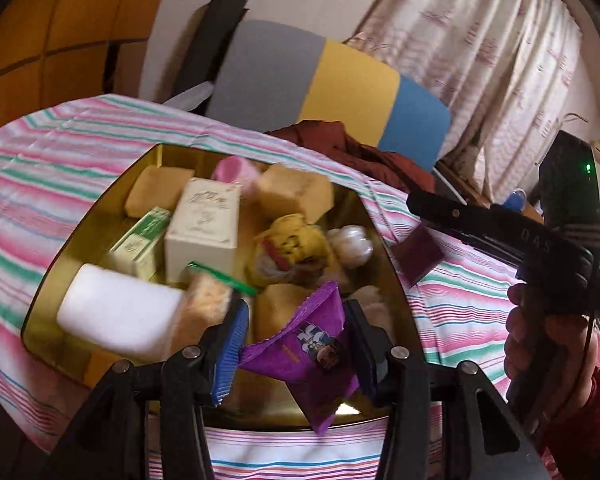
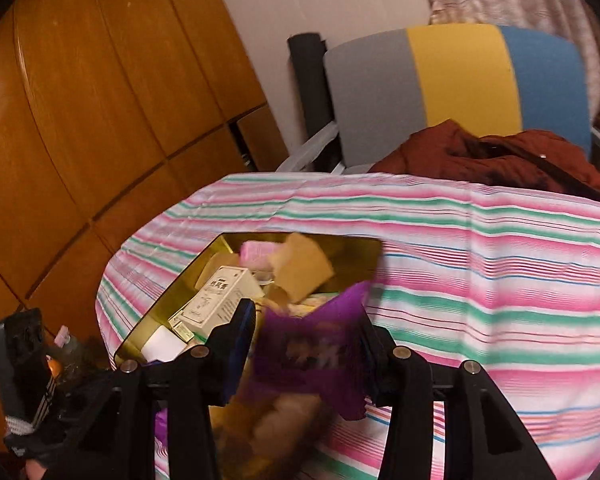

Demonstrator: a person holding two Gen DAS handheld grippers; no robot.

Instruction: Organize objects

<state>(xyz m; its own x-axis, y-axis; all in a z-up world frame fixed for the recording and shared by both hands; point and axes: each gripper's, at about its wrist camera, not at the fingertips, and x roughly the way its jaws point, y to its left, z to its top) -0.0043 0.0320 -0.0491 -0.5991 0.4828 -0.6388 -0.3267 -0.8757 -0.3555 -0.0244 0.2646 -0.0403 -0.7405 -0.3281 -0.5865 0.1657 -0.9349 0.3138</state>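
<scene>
Left hand-held gripper (image 1: 296, 344) gripping purple packet (image 1: 308, 344), crowded gold tin (image 1: 80, 240) beneath

- A tablecloth (image 1: 80, 152) of cotton-like fabric, striped in pink, white and green, covers the table and hangs over its far edge.
- A chair backrest (image 2: 456, 80) in three upright panels, grey, yellow and blue, stands just behind the table.
- A crumpled rust-red garment (image 2: 500, 160) lies against the lower part of that backrest, at the table's far edge.
- A wooden wardrobe (image 2: 100, 120) of glossy orange-brown panels fills the left side.
- A pale patterned curtain (image 1: 480, 40) hangs on the right, behind the chair.
- A plain white wall (image 2: 320, 0) shows between wardrobe and curtain.
</scene>
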